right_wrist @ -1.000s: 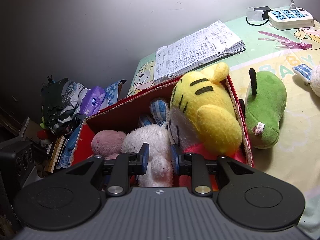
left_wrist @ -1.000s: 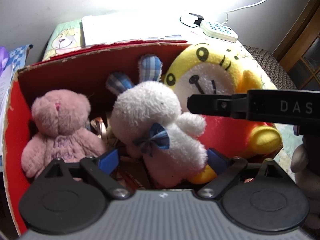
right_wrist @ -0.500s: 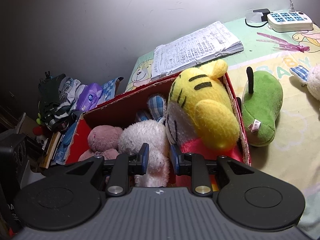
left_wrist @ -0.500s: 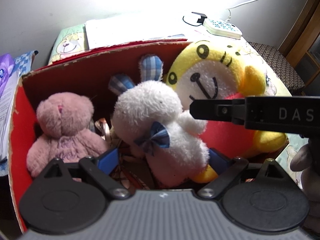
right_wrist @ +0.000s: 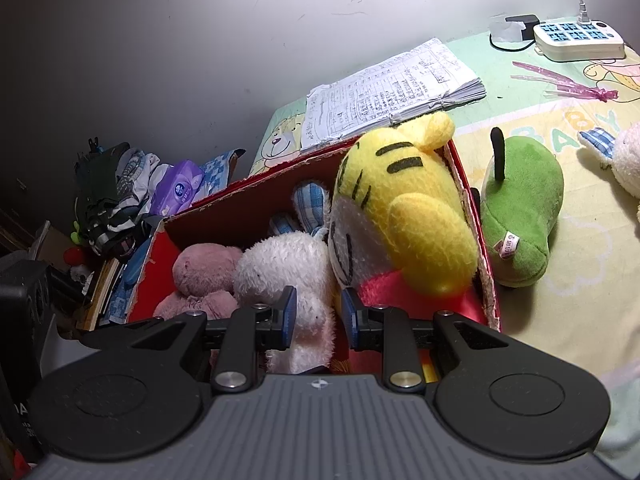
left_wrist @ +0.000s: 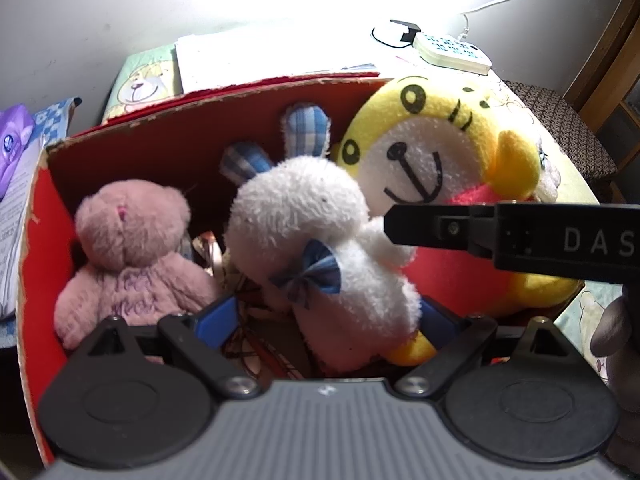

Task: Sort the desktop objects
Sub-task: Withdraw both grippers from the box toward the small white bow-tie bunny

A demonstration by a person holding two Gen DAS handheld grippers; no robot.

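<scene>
A red cardboard box (left_wrist: pixel 280 84) holds three plush toys in a row. A pink bear (left_wrist: pixel 132 240) is on the left, a white rabbit (left_wrist: pixel 304 216) with blue plaid ears in the middle, and a yellow tiger (left_wrist: pixel 432 152) on the right. My left gripper (left_wrist: pixel 324 314) is open wide astride the rabbit's lower body, its blue pads apart from the fur. My right gripper (right_wrist: pixel 318 312) stands narrow with the rabbit (right_wrist: pixel 284 268) and its fluffy arm pinched between the pads. In the left wrist view, that gripper's finger (left_wrist: pixel 440 228) reaches in from the right.
On the baby-print cloth right of the box (right_wrist: pixel 256 188) lies a green plush (right_wrist: pixel 524 208), with a second white rabbit (right_wrist: pixel 628 156) at the edge. Behind are a written notebook (right_wrist: pixel 392 96), a power strip (right_wrist: pixel 580 42) and a pink plastic strip (right_wrist: pixel 568 84). Left of the table sit a purple tissue pack (right_wrist: pixel 180 188) and clutter.
Both views have drifted only slightly. The toys lie as before and neither gripper's jaws have changed.
</scene>
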